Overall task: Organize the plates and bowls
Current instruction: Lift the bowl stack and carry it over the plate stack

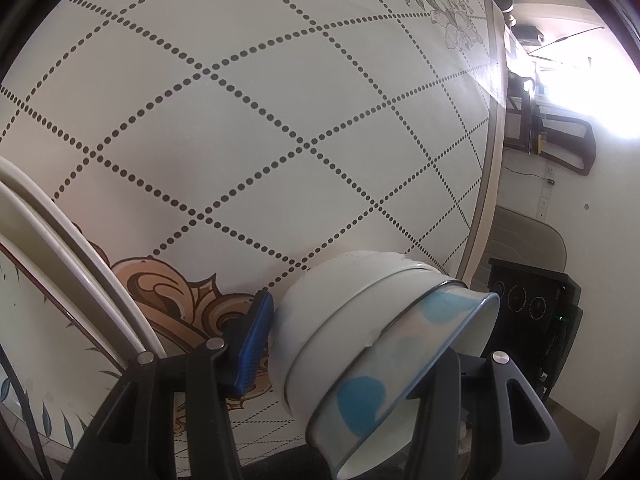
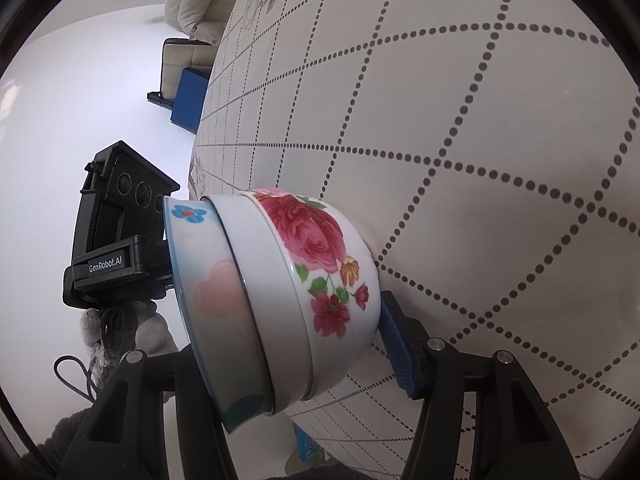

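Three nested bowls lie between both grippers over the dotted tablecloth (image 1: 280,120). The outer bowl (image 2: 320,264) carries red roses. A plain white bowl (image 2: 244,248) sits inside it, and innermost is a blue-rimmed bowl (image 1: 400,364) with blue and pink patches. My left gripper (image 1: 352,344) is shut on the stack: its blue pad (image 1: 254,344) presses the outer wall and the other finger is hidden inside. My right gripper (image 2: 288,344) straddles the stack too. Its blue pad (image 2: 396,352) lies against the rose bowl, and its other finger is hidden behind the blue rim.
White plate rims (image 1: 60,232) stand at the left edge of the left wrist view. The table's edge (image 1: 492,160) runs close to the bowls. A gloved hand (image 2: 152,328) holds the left gripper's black housing (image 2: 112,268). A pale sofa (image 2: 192,8) and a blue box (image 2: 188,96) stand beyond the table.
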`<state>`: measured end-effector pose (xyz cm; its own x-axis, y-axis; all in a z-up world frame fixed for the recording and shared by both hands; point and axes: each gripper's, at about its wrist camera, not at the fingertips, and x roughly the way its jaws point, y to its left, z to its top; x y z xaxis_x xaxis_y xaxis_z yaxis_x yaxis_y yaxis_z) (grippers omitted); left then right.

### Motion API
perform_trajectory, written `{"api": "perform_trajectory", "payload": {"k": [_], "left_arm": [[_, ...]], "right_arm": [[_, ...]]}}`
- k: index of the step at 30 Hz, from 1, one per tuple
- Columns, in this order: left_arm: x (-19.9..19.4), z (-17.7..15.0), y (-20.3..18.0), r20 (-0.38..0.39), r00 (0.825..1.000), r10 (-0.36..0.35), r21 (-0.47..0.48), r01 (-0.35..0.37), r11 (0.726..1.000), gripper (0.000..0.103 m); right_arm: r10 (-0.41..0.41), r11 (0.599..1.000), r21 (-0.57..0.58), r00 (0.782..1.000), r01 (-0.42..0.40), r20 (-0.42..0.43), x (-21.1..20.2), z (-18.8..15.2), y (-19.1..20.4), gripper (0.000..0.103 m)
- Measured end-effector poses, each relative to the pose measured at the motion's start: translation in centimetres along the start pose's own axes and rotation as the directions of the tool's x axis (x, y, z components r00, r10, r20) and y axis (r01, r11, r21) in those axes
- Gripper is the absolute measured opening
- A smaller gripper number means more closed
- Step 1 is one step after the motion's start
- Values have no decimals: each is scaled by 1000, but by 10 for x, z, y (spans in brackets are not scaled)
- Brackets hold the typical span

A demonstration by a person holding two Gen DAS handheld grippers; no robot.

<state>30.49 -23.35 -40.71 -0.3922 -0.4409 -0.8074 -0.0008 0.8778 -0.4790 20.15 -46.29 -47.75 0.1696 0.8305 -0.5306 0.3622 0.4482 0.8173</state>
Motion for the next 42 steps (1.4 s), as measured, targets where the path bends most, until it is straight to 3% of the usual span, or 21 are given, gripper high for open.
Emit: {"api": "perform_trajectory", "payload": {"k": [42], "left_arm": [[-37, -17, -11, 106, 994, -23, 33, 20, 999, 47]], "right_arm": [[-42, 992, -117, 999, 43, 17, -2, 15, 45, 61]]}}
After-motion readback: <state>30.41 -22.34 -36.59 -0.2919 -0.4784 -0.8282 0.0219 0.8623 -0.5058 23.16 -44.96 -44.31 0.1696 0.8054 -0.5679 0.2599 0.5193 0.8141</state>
